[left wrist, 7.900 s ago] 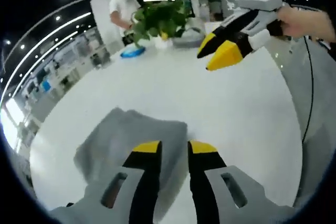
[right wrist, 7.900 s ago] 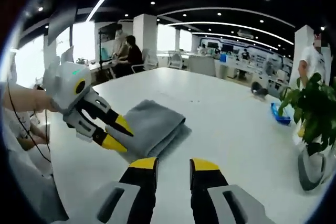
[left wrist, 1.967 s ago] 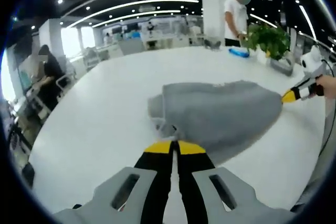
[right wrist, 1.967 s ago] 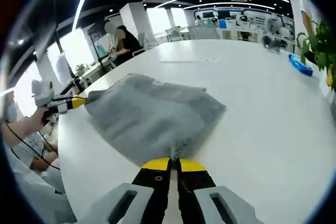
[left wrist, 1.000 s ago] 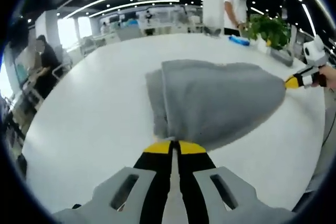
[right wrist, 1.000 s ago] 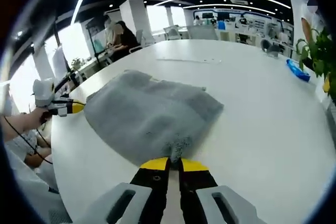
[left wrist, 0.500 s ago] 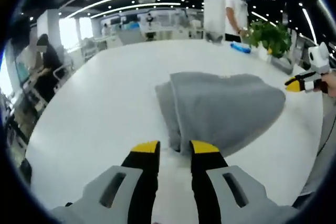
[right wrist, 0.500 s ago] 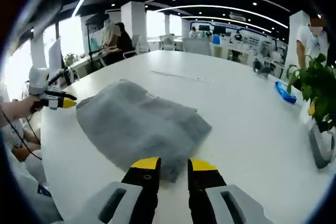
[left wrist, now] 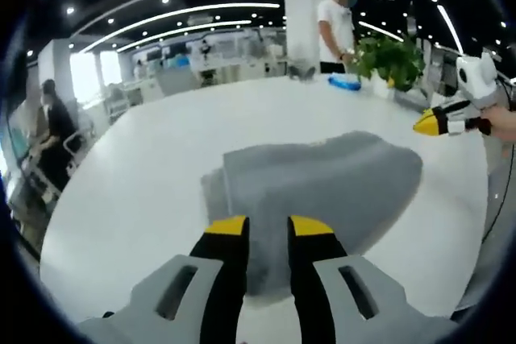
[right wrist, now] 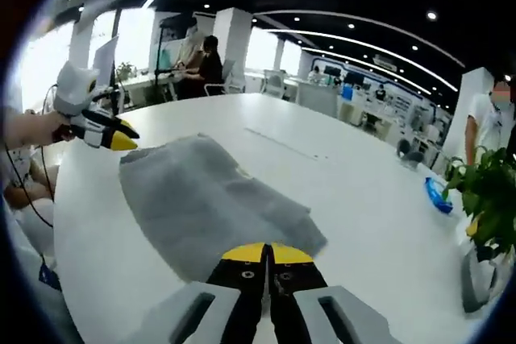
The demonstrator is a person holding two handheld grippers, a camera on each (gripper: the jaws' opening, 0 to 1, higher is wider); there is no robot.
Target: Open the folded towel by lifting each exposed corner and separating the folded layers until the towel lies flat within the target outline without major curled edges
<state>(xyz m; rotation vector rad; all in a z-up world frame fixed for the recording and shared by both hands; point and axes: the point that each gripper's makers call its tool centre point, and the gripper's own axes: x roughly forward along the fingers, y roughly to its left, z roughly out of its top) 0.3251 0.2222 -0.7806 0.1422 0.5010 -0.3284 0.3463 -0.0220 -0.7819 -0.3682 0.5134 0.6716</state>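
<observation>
The grey towel (left wrist: 322,179) lies spread on the white table (left wrist: 161,159), with a narrower layer still showing along its left side. My left gripper (left wrist: 268,228) hangs open just over the towel's near edge, nothing between its jaws. My right gripper (left wrist: 435,122) hovers off the towel's far right end, apart from it. In the right gripper view the towel (right wrist: 201,195) stretches away to the left, and my right gripper (right wrist: 266,253) is shut with nothing in it over the near corner. The left gripper (right wrist: 121,141) hangs by the towel's far corner.
A potted plant (left wrist: 389,52) and a blue dish (left wrist: 345,82) stand at the table's far side, near a standing person (left wrist: 333,26). In the right gripper view the plant (right wrist: 488,199) and blue dish (right wrist: 435,195) sit right. Seated people (right wrist: 205,58) are beyond the table edge.
Both grippers held towel corners a second ago and let go half a second ago. Since then the right gripper's jaws have shut empty; the left stays open. The towel rests flatter.
</observation>
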